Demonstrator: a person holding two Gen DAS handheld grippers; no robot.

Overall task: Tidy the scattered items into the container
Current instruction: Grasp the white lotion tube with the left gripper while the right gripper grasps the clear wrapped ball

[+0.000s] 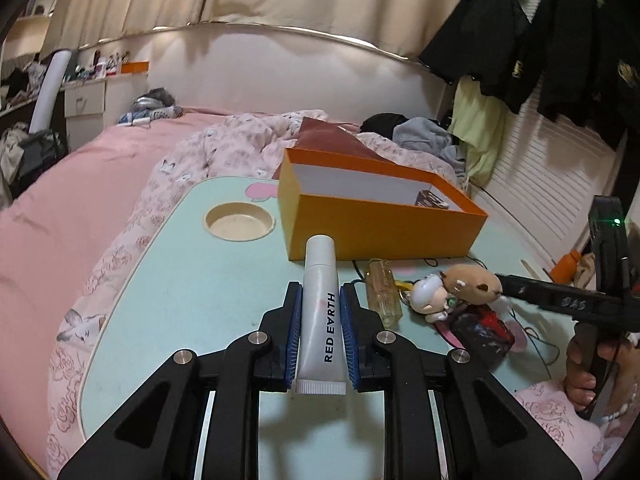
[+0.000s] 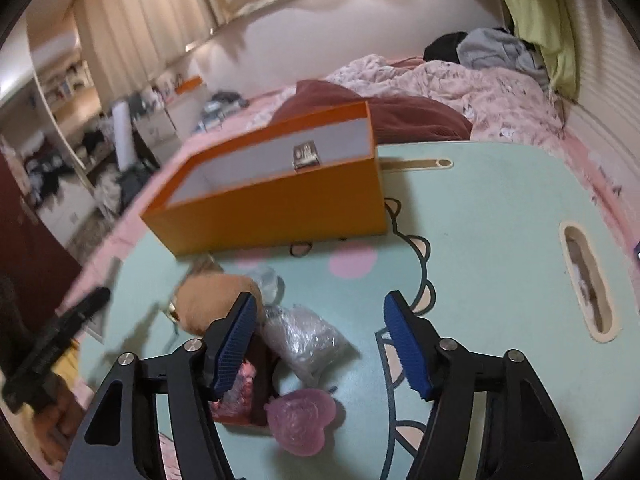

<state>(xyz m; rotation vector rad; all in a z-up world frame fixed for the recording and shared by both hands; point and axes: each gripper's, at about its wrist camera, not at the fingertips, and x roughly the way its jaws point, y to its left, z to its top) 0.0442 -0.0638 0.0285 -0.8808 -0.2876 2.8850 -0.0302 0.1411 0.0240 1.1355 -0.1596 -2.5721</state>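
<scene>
Between the blue pads of the left tool (image 1: 320,300) sits a white tube (image 1: 320,312) printed RED EARTH, clamped along its body with the ribbed crimped end toward the camera and the round cap pointing at the orange box (image 1: 384,228). That tube is lifted above the pale green desk (image 1: 192,280), its cap near the box's front wall. The box stands open at the far middle of the desk with white inner walls, and a small dark packet (image 1: 434,199) lies inside near its right end. Right of the tube, on the desk, lie a clear yellowish bottle (image 1: 384,292), a small white figure (image 1: 430,296) and a brown plush toy (image 1: 472,282), close together, with a dark wrapped item (image 1: 484,332) just in front of them. A round recess (image 1: 240,222) is set in the desk left of the box.

Over the same pile, the right tool (image 2: 320,340) hangs with its jaws spread wide and nothing between them. Its left finger overlaps the brown plush toy (image 2: 208,300) in the right wrist view; whether they touch I cannot tell. Below lie a clear plastic-wrapped bundle (image 2: 304,340) and a pink heart-shaped piece (image 2: 300,420). Beyond the desk is a bed with pink bedding (image 1: 80,200).
</scene>
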